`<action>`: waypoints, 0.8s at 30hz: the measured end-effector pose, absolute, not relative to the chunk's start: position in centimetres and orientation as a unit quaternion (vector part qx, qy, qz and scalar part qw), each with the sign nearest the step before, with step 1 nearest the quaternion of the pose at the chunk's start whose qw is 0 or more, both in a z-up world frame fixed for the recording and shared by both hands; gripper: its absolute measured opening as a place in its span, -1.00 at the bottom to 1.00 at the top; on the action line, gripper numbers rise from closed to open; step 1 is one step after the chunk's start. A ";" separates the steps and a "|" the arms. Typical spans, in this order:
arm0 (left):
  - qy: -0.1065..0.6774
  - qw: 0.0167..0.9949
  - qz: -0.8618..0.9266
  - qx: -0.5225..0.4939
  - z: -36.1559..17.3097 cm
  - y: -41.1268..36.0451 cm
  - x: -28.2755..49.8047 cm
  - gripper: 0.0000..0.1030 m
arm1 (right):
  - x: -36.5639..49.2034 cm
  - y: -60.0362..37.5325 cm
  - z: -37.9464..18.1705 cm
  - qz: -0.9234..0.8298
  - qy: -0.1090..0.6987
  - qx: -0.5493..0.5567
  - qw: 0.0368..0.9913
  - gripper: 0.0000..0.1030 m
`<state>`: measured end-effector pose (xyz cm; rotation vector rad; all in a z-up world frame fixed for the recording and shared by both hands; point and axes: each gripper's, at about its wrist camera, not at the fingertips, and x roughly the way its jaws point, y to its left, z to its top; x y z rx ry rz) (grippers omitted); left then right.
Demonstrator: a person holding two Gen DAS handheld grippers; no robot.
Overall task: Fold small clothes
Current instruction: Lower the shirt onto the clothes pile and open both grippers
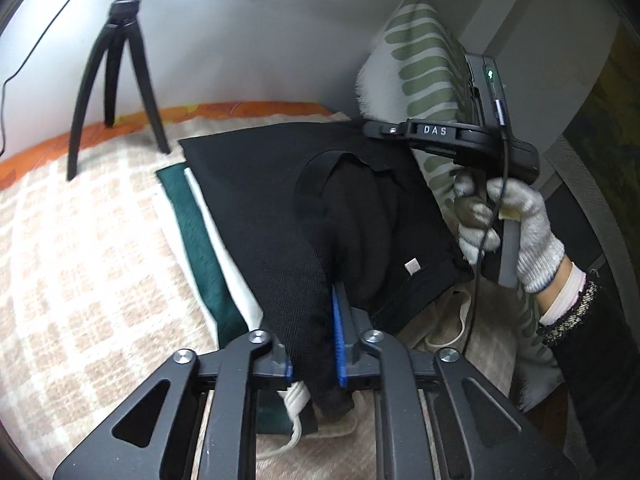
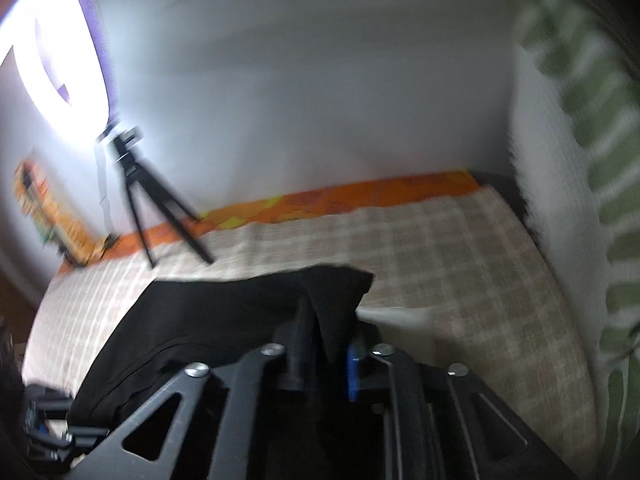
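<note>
Pinching black garment [image 1: 280, 208]: left hand-held gripper [image 1: 314, 344], right hand-held gripper [image 2: 326, 344]

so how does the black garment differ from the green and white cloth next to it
The black garment is plain black; the green and white cloth is dark green with a white band. The black garment is pinched in the left tool and the right tool, with part lifted; the green and white cloth lies flat, ungripped. The black garment lies on top, overlapping the cloth's edge. Both sit on the checked blanket.
</note>
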<state>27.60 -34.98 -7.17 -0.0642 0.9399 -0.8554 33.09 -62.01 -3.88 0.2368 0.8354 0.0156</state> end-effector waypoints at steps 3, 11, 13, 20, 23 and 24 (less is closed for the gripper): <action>0.428 0.822 -0.376 -0.015 -6.4 -33.8 27.0 -0.27 | 33.3 -64.5 -4.2 -0.053 0.407 0.136 0.902 -0.59; 0.414 0.833 -0.367 -0.011 -5.3 -31.7 26.6 -0.26 | 31.7 -63.2 -2.5 -0.049 0.386 0.111 0.915 -0.42; 0.414 0.834 -0.364 -0.014 -5.2 -31.5 26.7 -0.18 | 31.7 -62.2 -2.4 -0.039 0.385 0.092 0.917 -0.42; 0.410 0.840 -0.354 -0.018 -4.8 -30.6 26.4 -0.05 | 30.4 -56.3 -1.6 0.025 0.381 0.036 0.924 -0.42; 0.406 0.842 -0.355 -0.017 -4.6 -30.3 26.0 -0.05 | 30.2 -53.4 -1.7 0.063 0.384 0.005 0.921 -0.42; 0.406 0.841 -0.356 -0.017 -4.6 -30.2 25.9 -0.05 | 30.3 -52.6 -1.9 0.073 0.387 -0.005 0.919 -0.43</action>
